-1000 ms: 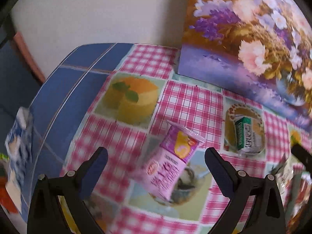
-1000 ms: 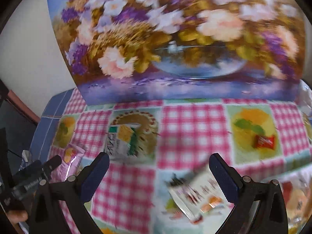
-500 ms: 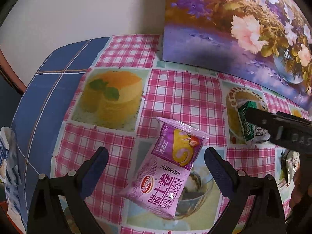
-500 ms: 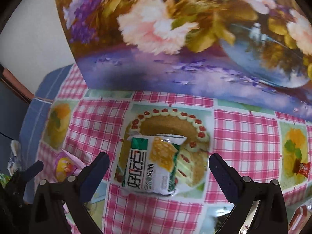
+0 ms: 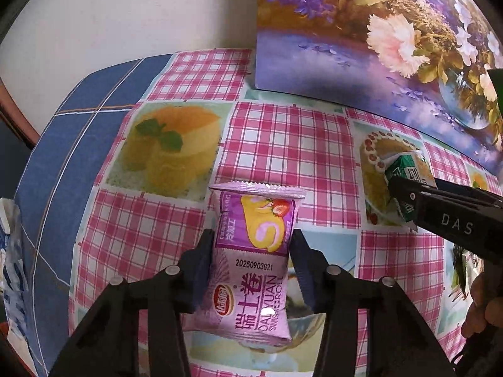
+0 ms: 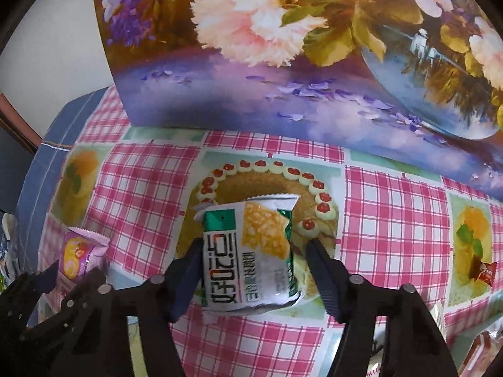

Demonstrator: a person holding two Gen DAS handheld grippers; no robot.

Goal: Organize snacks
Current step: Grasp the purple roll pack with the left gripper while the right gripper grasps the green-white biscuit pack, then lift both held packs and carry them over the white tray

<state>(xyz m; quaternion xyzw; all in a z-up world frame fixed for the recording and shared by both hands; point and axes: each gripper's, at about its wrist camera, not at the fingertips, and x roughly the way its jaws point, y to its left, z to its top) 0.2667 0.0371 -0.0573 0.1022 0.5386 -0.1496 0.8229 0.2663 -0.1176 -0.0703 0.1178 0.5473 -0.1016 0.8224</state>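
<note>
While both grippers point steeply down at the checked tablecloth (image 5: 283, 144), their jaws have just been closing. The left gripper (image 5: 251, 251) has its pads pressed on both sides of the purple swiss roll packet (image 5: 254, 260), which lies on the cloth. The right gripper (image 6: 253, 265) straddles the green and white snack packet (image 6: 248, 257): its left pad touches, while its right pad stands just clear. A flower painting (image 6: 283, 47) leans behind.
</note>
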